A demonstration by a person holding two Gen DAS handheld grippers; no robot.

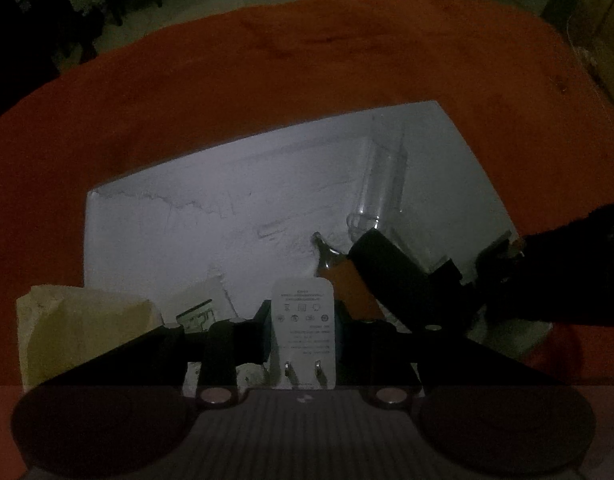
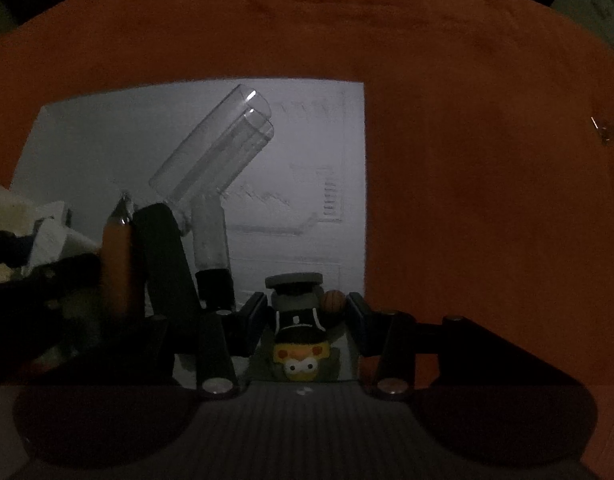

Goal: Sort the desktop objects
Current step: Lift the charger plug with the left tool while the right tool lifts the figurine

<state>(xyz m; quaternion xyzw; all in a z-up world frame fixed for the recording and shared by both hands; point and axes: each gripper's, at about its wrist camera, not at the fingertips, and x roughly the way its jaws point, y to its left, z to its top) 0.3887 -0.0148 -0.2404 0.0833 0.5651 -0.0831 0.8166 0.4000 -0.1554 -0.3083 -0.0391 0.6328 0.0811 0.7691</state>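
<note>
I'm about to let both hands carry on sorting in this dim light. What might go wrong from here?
1. The left tool pinches the white charger by its narrow sides, prongs toward the camera; it may twist out.
2. The right tool holds the toy figure upside down; the small ball by its side could snag.
3. The clear tubes lie loose on the white sheet close by; a sweep could roll them.
</note>
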